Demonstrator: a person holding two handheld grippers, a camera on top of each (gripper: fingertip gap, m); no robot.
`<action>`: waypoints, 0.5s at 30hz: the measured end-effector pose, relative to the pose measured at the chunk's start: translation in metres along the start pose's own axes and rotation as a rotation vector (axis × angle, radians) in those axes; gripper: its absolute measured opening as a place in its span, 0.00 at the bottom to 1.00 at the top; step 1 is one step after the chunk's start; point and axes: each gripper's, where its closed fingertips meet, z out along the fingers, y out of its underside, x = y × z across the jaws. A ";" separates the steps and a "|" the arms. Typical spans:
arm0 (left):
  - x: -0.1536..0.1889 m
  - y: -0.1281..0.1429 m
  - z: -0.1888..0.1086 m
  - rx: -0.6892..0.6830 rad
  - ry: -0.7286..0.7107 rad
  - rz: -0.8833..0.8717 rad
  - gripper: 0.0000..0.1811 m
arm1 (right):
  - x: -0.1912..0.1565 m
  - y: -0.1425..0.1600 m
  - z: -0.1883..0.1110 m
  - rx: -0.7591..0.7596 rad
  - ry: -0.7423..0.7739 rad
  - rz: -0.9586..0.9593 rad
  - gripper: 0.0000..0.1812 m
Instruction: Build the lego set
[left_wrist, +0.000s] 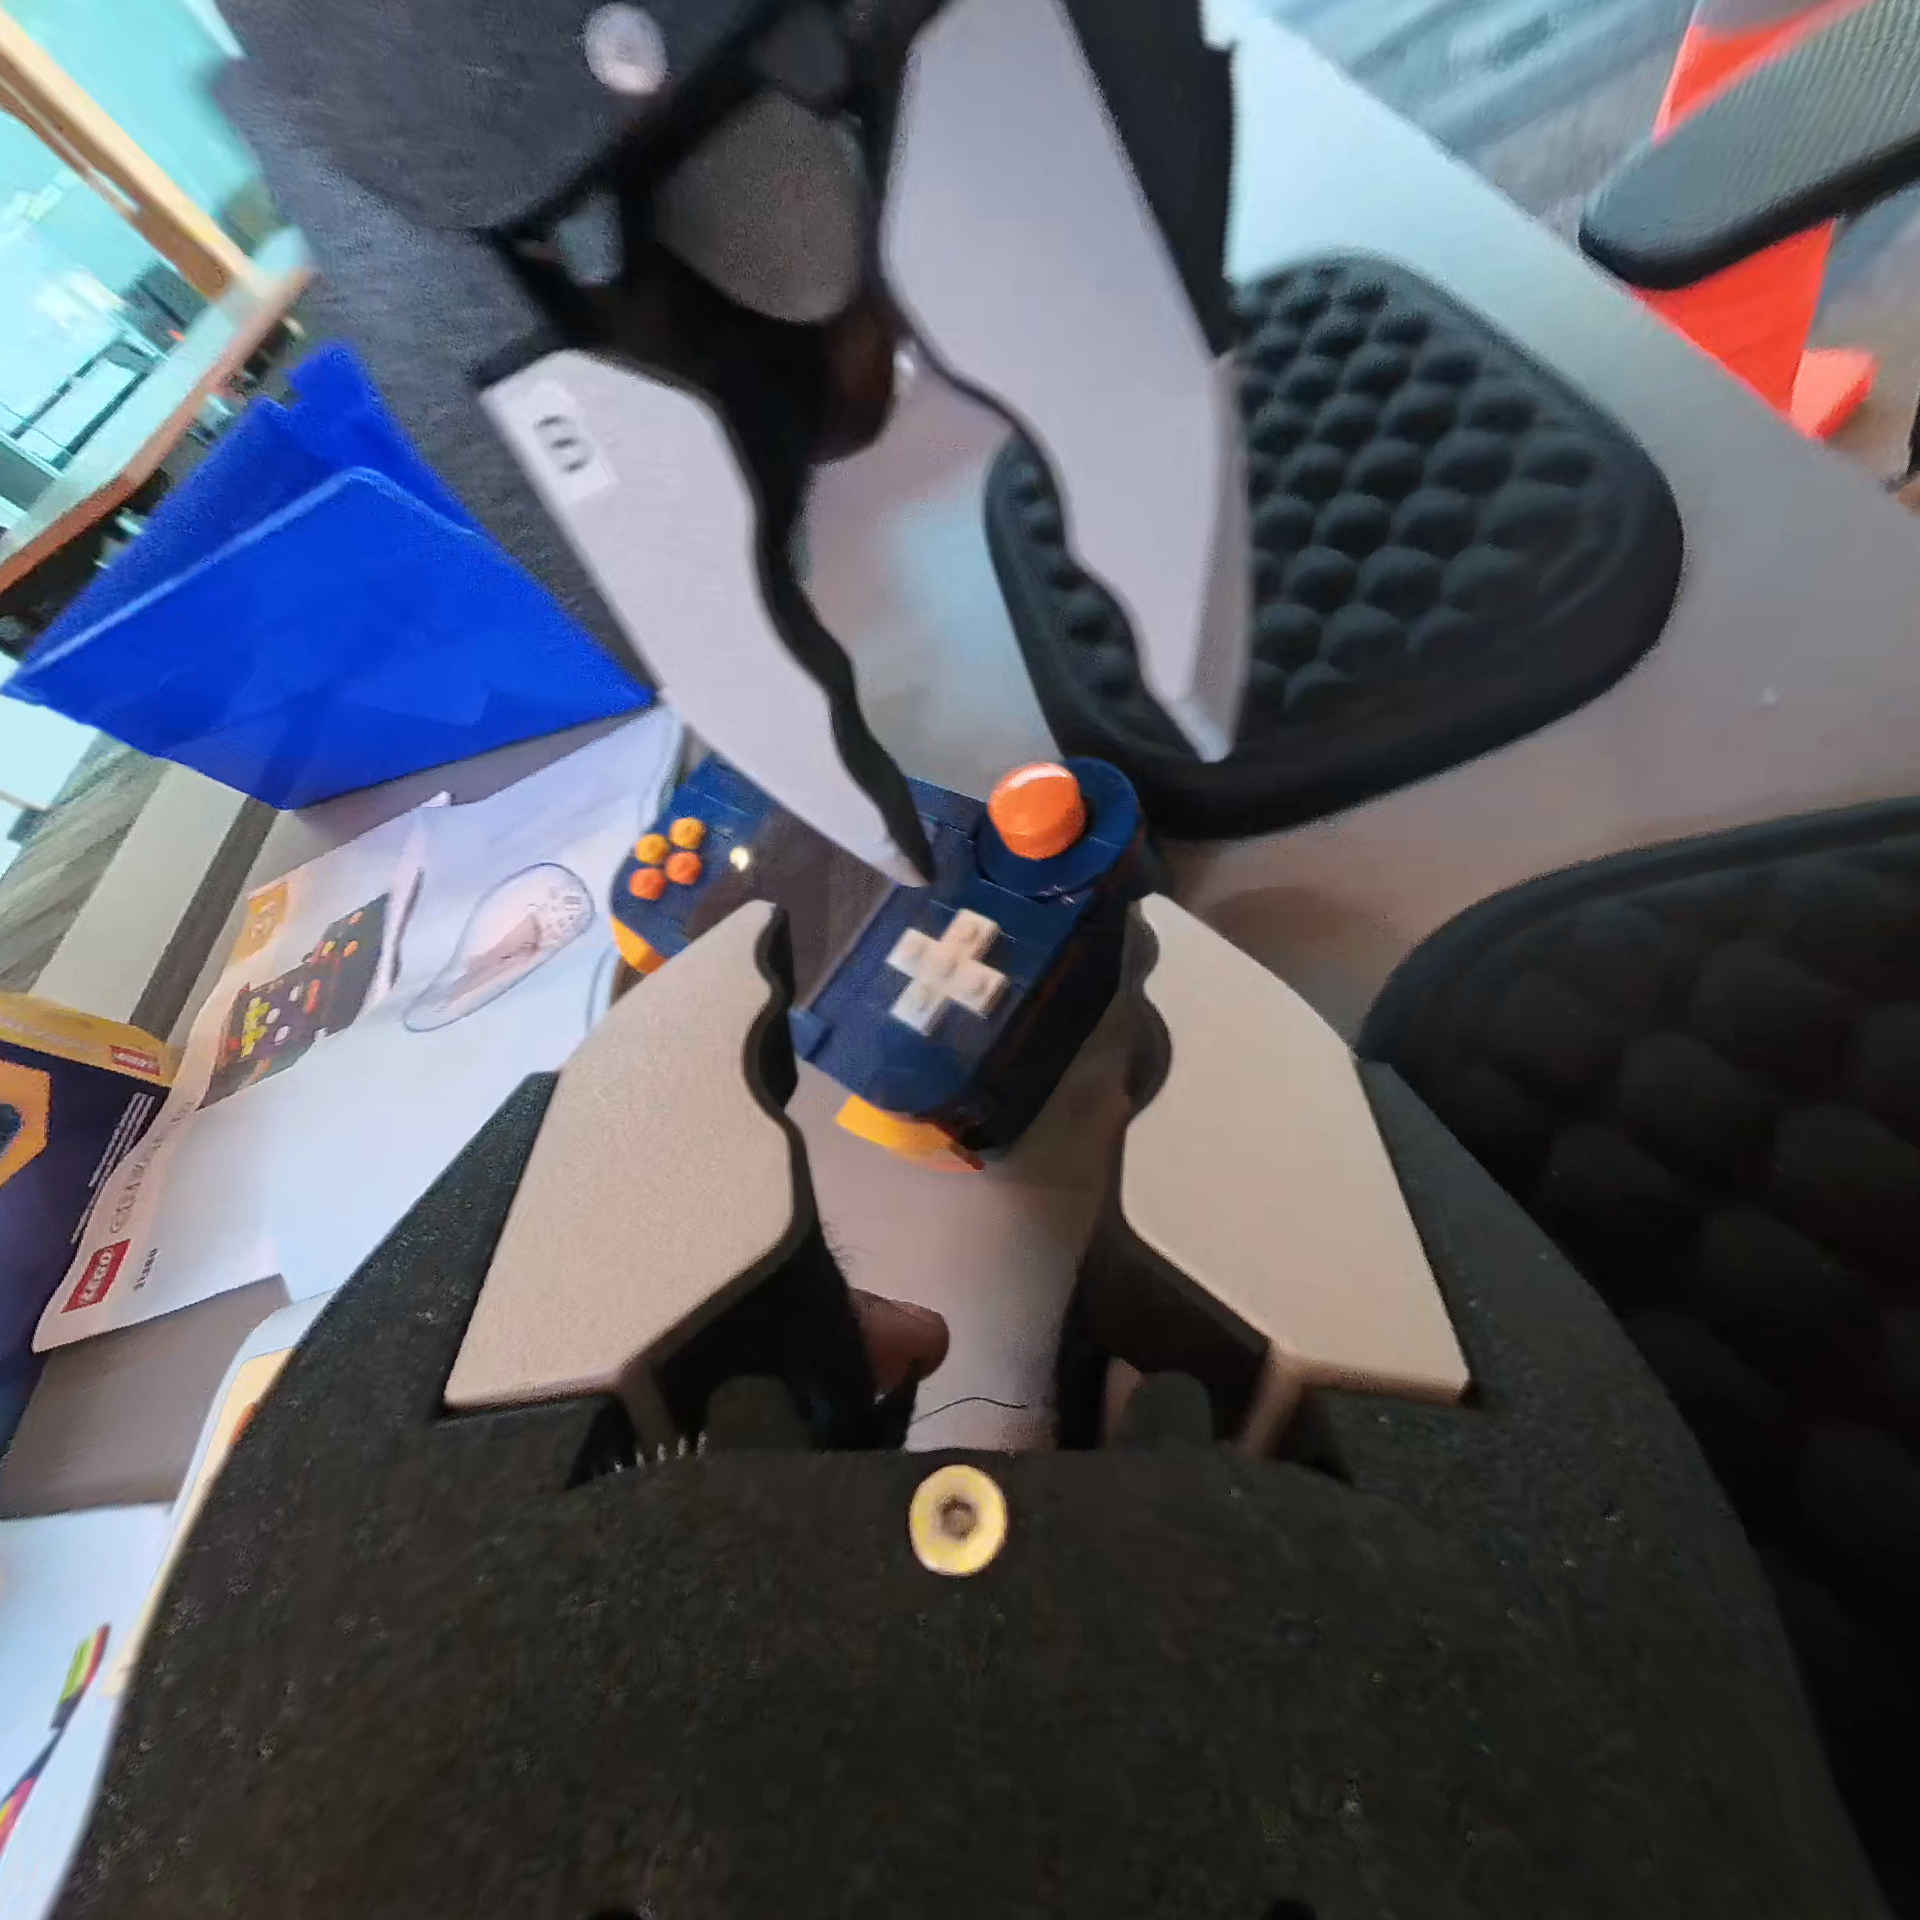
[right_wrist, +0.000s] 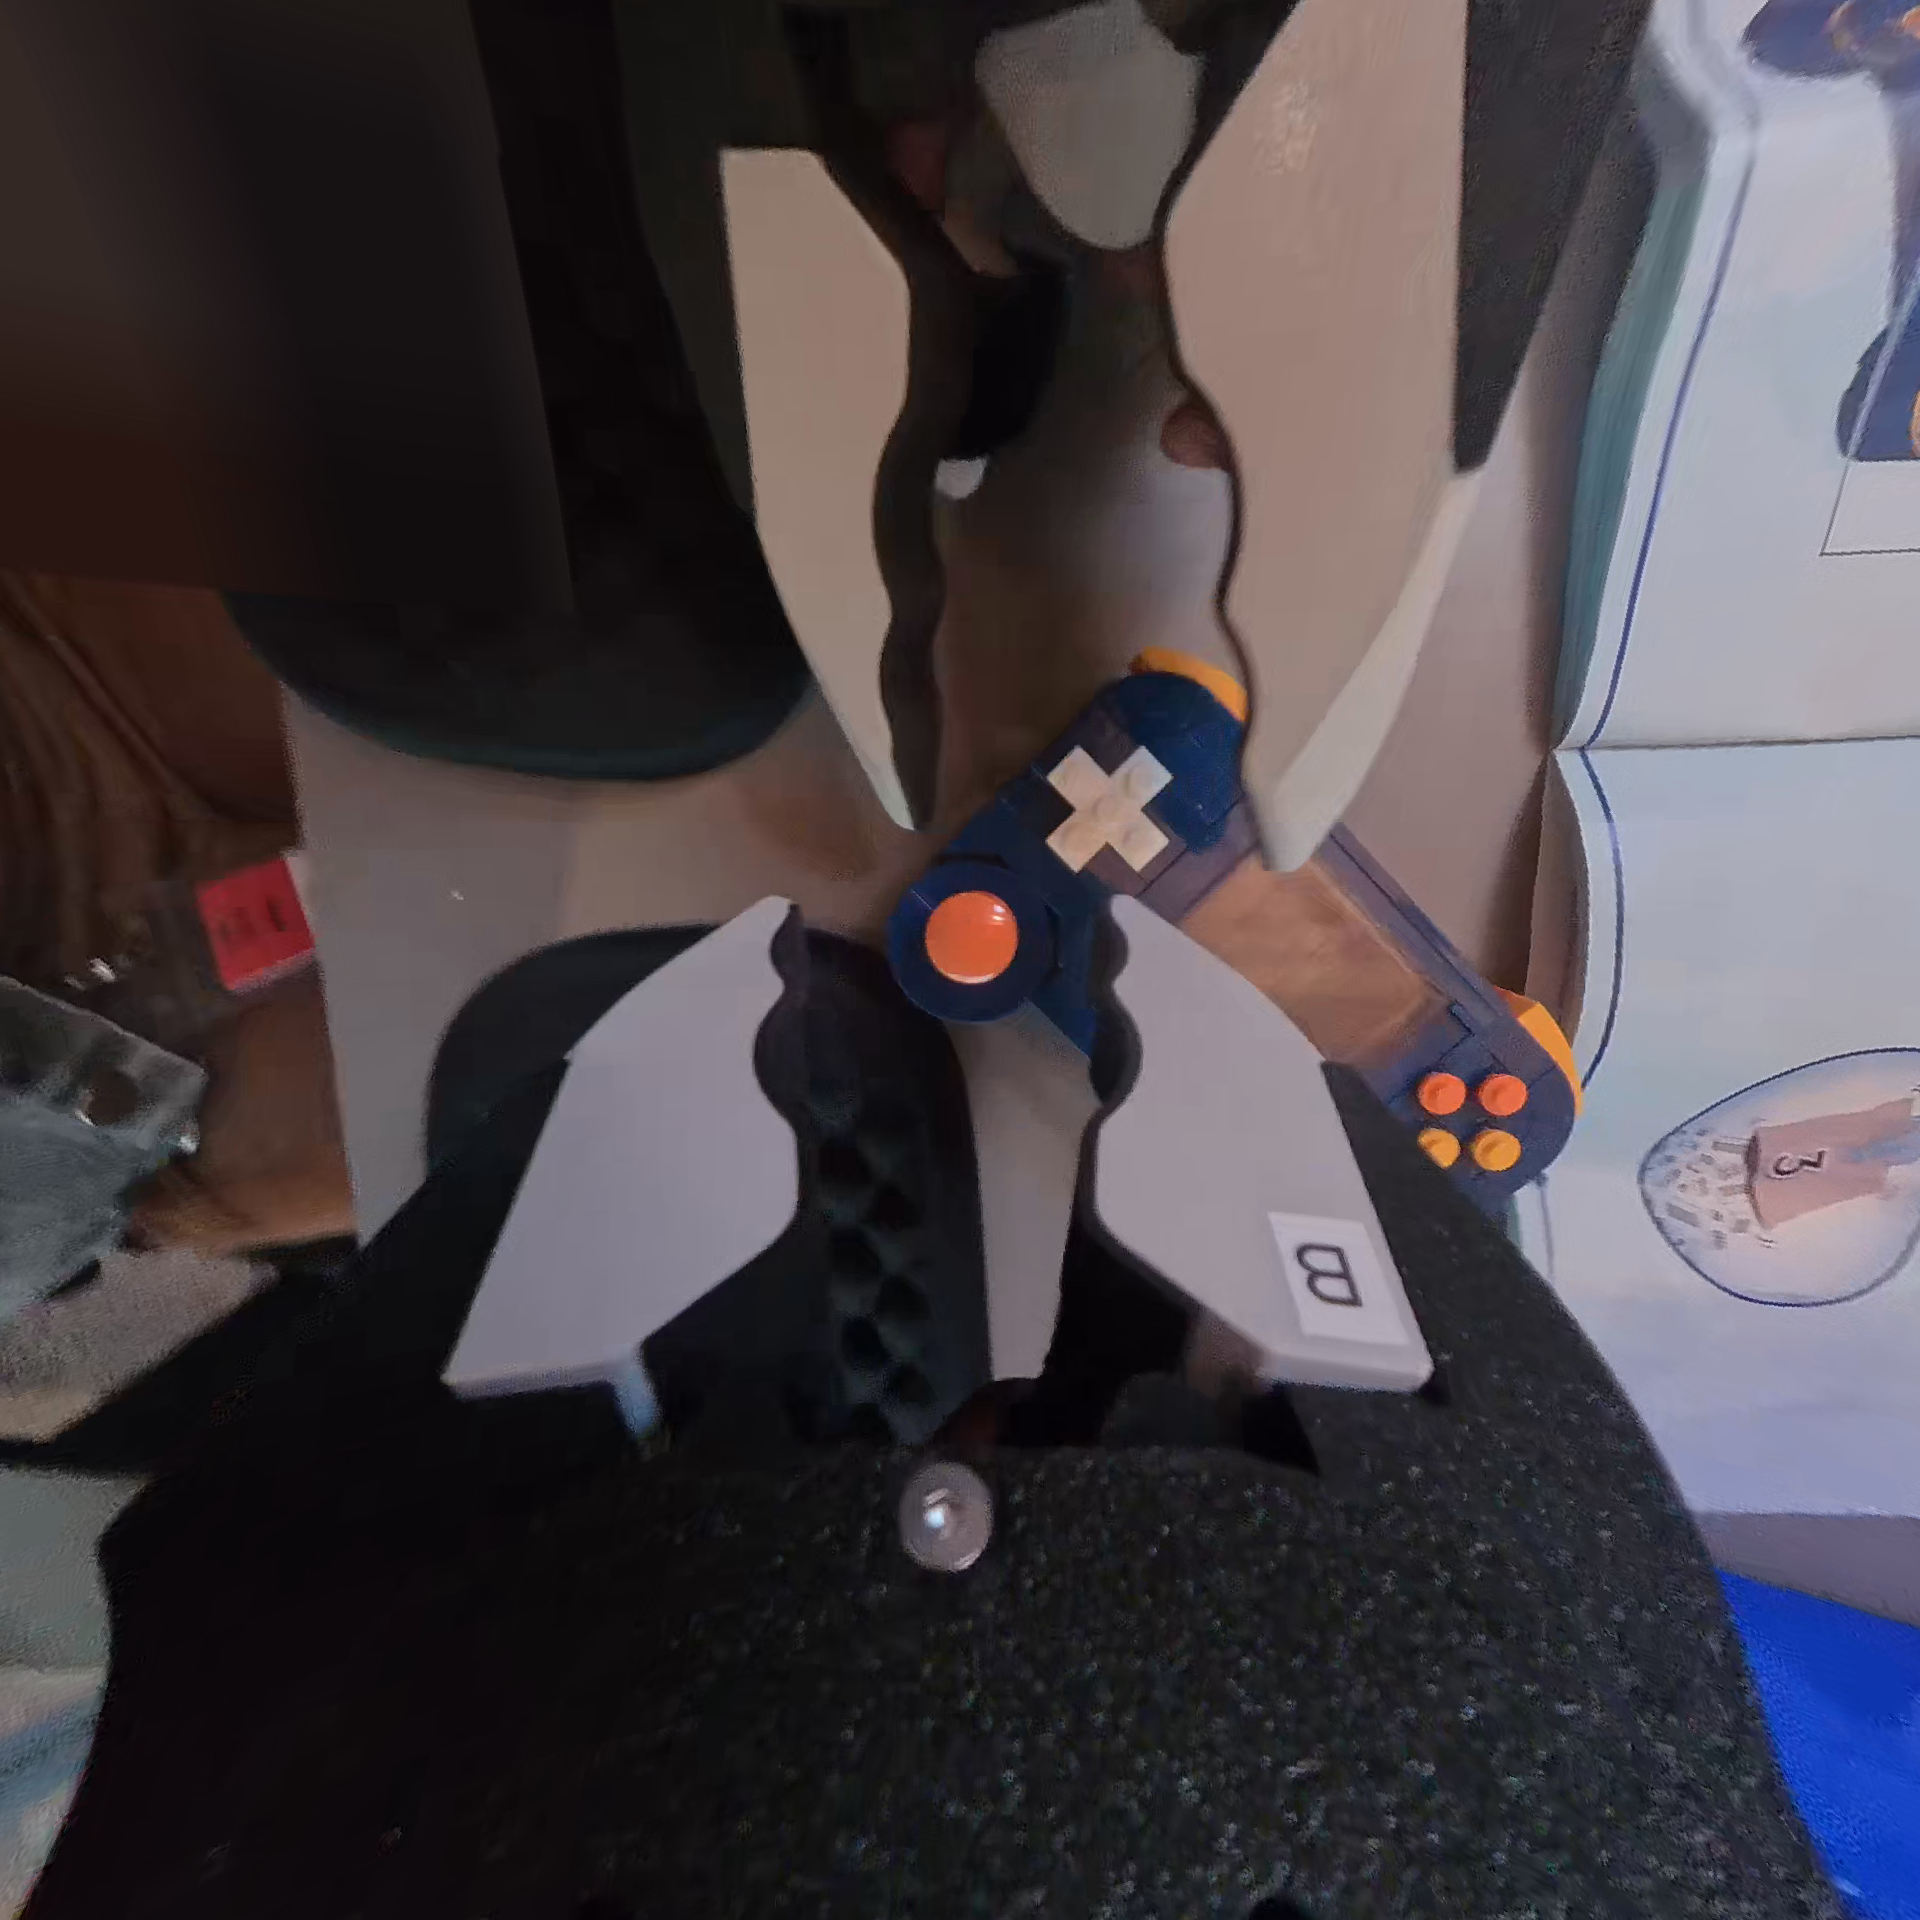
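Observation:
The lego model is a dark blue game controller with an orange joystick, a white cross pad and several orange buttons. My left gripper is shut on its cross-pad end and holds it above the table. My right gripper is shut around the joystick end of the controller. In the left wrist view the right gripper comes in from above. In the right wrist view the left gripper straddles the cross pad.
An open instruction booklet lies on the grey table under the model and also shows in the right wrist view. A blue bin and the set's box are to the left. Black bumpy pads are on the right.

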 end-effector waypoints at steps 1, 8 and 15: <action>-0.006 -0.004 -0.004 0.040 -0.020 -0.027 0.35 | -0.002 -0.005 -0.006 0.068 -0.001 0.026 0.31; -0.056 -0.037 -0.049 0.424 -0.284 -0.192 0.44 | 0.009 0.003 -0.054 0.519 0.240 0.170 0.39; -0.077 -0.030 -0.074 0.529 -0.463 -0.330 0.50 | 0.070 0.050 -0.094 0.984 0.738 0.446 0.33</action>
